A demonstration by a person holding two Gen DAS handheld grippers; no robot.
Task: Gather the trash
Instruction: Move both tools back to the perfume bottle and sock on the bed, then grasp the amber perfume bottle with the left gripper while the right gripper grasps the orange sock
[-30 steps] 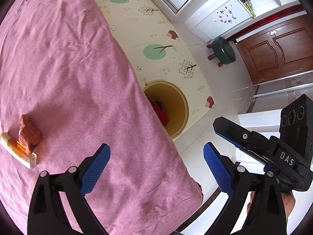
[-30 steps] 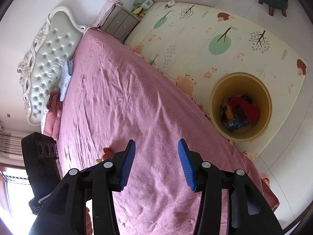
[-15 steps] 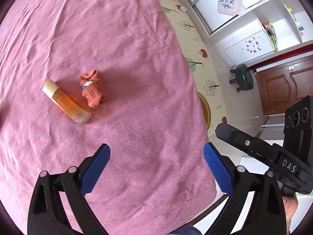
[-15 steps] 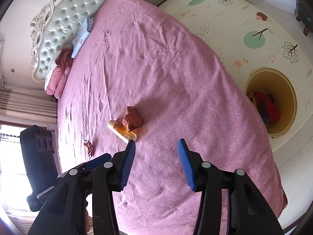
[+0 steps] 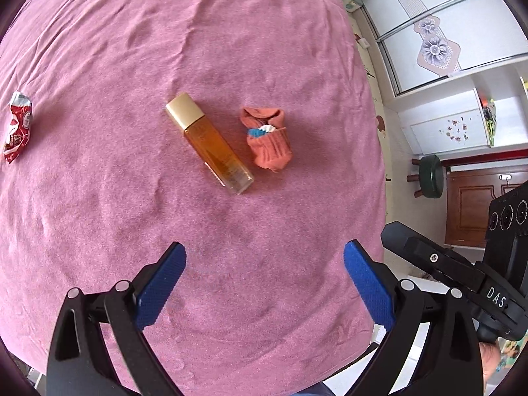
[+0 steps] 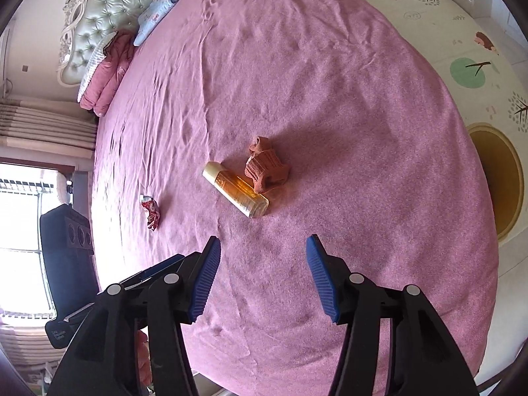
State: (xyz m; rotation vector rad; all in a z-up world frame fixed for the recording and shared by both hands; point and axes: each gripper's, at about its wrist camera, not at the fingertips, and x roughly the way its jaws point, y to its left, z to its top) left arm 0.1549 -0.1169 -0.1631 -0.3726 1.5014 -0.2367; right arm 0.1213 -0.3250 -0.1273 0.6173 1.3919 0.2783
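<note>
On the pink bed sheet (image 5: 99,204) lie an amber bottle (image 5: 211,145) with a gold cap, a rolled orange sock (image 5: 269,140) right beside it, and a crumpled red wrapper (image 5: 16,127) off at the left edge. The right wrist view shows the same bottle (image 6: 236,189), sock (image 6: 265,166) and wrapper (image 6: 150,211). My left gripper (image 5: 264,257) hangs open above the sheet, short of the bottle, empty. My right gripper (image 6: 262,247) is opening its jaws just short of the bottle, with nothing between them. The yellow bin (image 6: 498,178) stands on the floor at the right.
A tufted headboard (image 6: 99,10) with a pink pillow (image 6: 105,72) and a blue cloth (image 6: 155,13) is at the far end of the bed. A patterned play mat (image 6: 462,43) covers the floor. A green stool (image 5: 429,176) and a wooden door (image 5: 472,204) lie beyond the bed's right edge.
Both views swung from the floor and bin onto the bed. The bottle, sock and wrapper came into view and nearer. The right gripper's jaws have spread wider.
</note>
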